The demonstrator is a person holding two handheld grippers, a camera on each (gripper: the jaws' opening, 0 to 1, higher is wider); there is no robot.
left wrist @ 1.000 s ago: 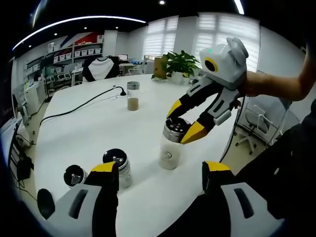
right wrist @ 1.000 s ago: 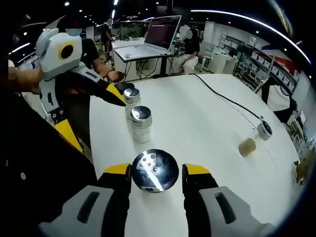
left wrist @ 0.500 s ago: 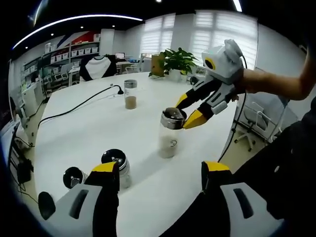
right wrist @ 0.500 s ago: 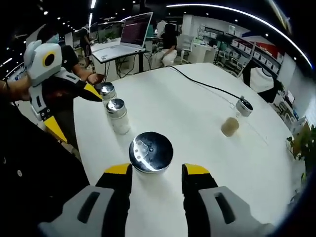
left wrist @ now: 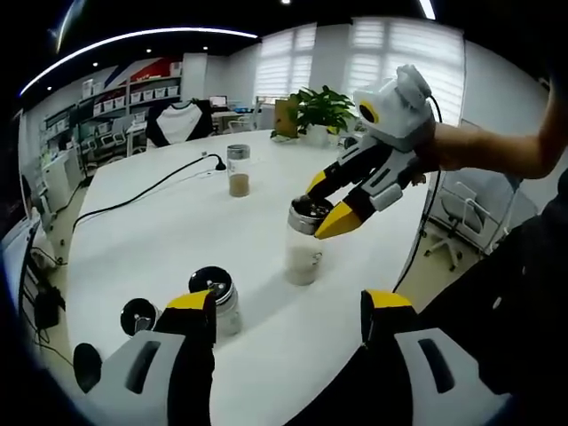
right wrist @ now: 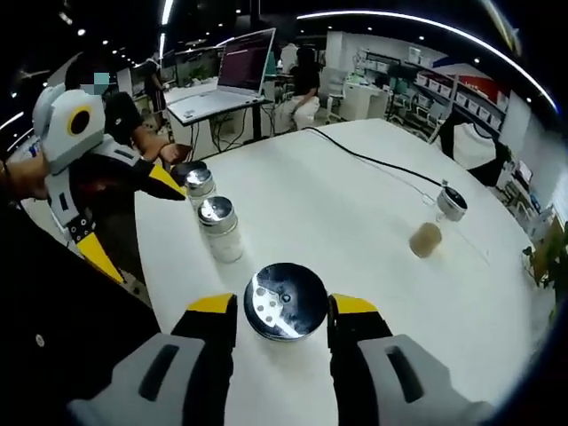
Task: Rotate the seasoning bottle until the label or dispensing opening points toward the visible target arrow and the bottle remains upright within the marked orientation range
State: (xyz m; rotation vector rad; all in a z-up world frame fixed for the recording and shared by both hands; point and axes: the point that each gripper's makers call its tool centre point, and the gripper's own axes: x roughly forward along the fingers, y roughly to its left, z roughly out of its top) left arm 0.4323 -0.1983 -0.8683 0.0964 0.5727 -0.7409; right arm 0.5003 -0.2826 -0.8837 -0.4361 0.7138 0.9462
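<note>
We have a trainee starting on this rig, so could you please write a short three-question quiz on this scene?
1. True or false: the right gripper has its jaws around the cap of the seasoning bottle.
2. Which is in the distant jar beside the black cable? A) brown powder B) green liquid C) nothing
3. Fill in: the bottle between the right gripper's jaws stands ____ on the white table.

Key: 1 true; 2 A; 3 upright.
</note>
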